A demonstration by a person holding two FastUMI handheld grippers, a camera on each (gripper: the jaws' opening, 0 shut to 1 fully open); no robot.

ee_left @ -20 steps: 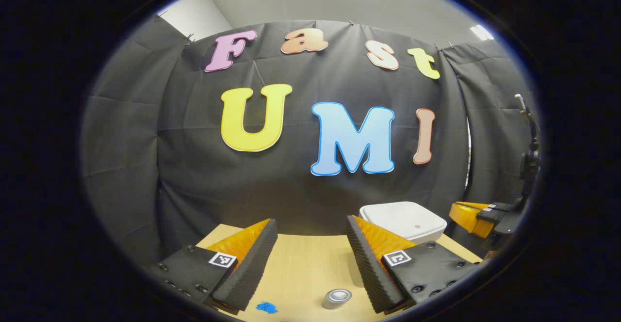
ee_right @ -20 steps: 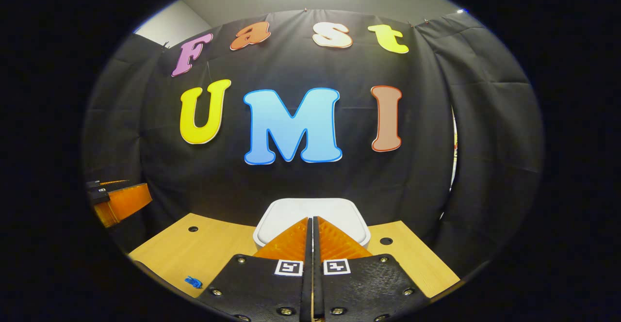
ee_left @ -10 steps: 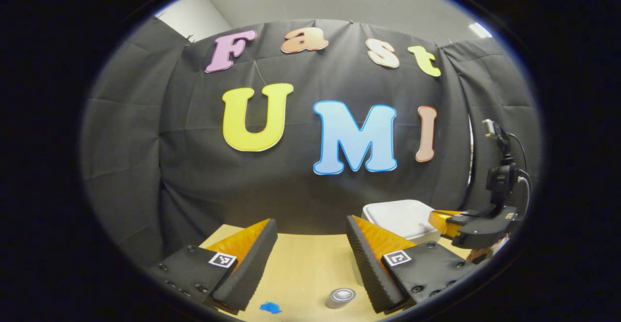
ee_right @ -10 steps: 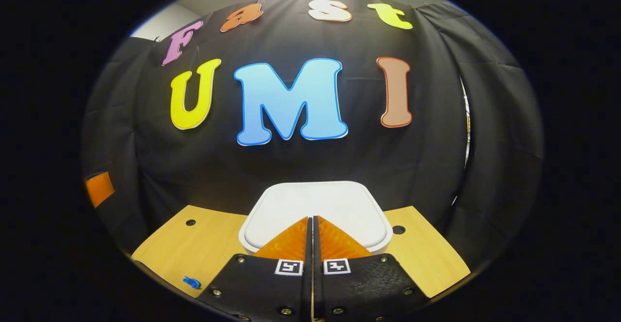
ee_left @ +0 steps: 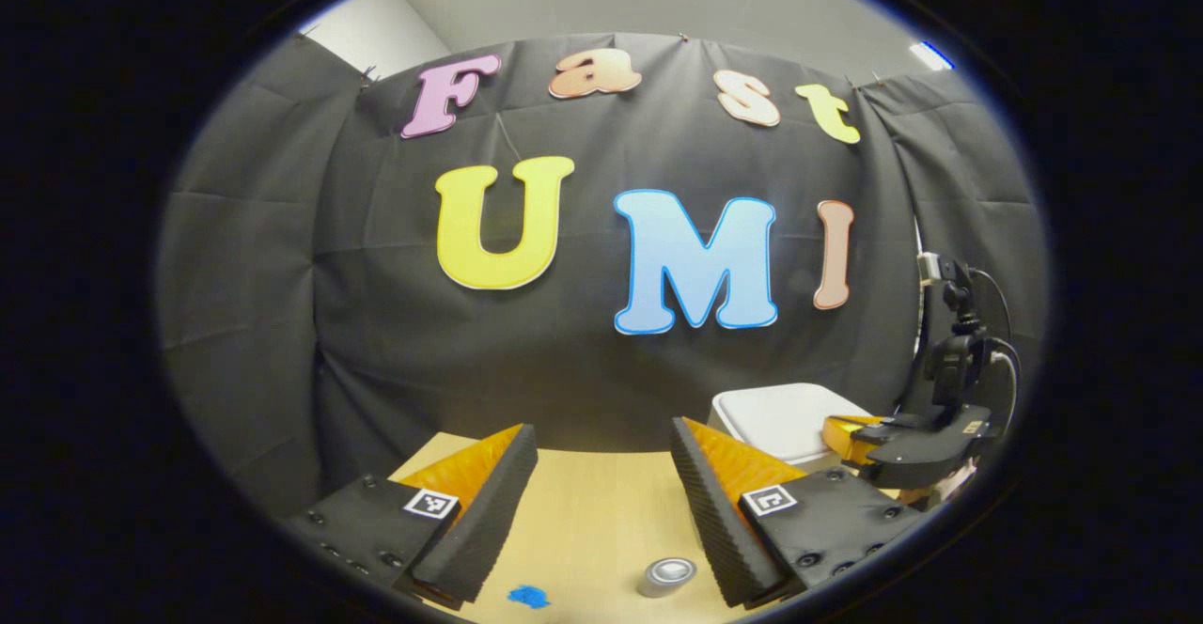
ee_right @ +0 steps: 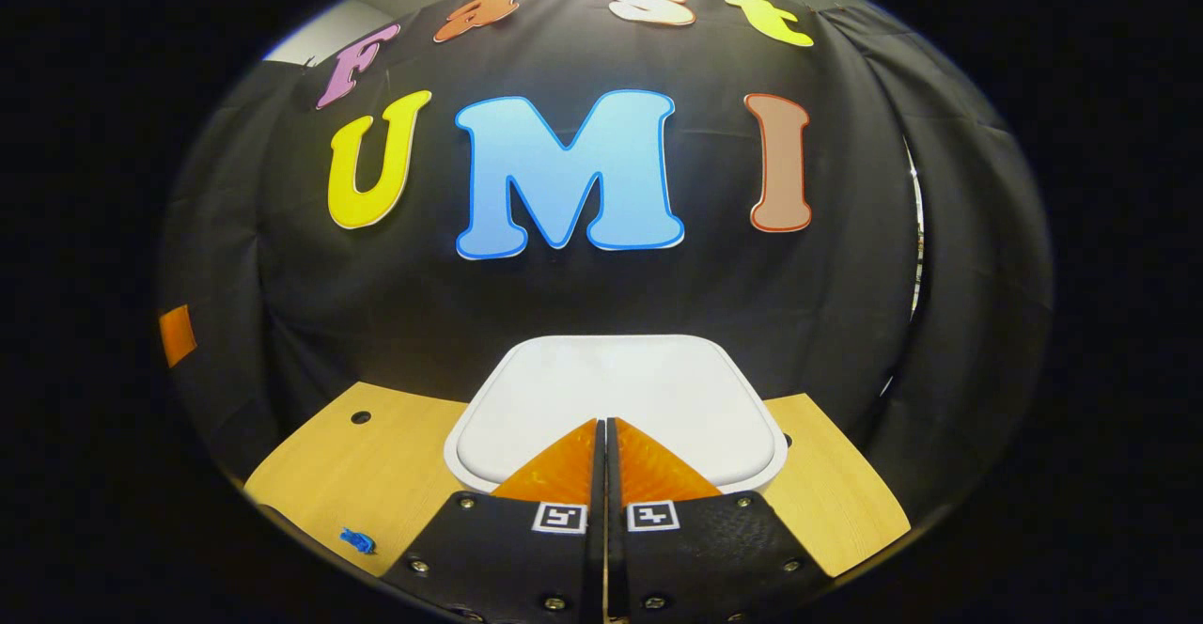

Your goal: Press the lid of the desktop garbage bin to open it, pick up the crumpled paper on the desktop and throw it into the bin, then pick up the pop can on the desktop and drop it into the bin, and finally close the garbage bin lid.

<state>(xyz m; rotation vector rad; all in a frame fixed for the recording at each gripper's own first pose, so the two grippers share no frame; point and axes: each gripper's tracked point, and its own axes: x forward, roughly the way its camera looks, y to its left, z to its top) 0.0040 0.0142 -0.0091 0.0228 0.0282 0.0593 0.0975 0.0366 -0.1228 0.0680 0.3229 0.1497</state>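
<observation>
The right tongs are pressed together with nothing between them, and they point straight at the white, rounded-square plastic lid of the desktop garbage bin, which lies directly ahead of and just below their tips. In the right gripper view the tips overlap the lid's near edge; whether they already touch it I cannot tell. In the left gripper view the same right tongs sit over the bin's right side, so the right hand is by far the nearer one to the bin. My judgement is that the step in hand is the press to open, and that it calls for a short downward push on the lid's front part.

The bin is shut, its lid lying flat, so what it holds is hidden.

The left tongs stand wide apart and empty above the pale wooden desk. Just ahead of and below them, close to the inner side of their right finger, stands the silver pop can, upright with its top facing up. The small crumpled blue paper lies on the desk near the left finger, well apart from the bin; it also shows at the desk's near left edge in the right gripper view. Both items are therefore nearer the left hand.
</observation>
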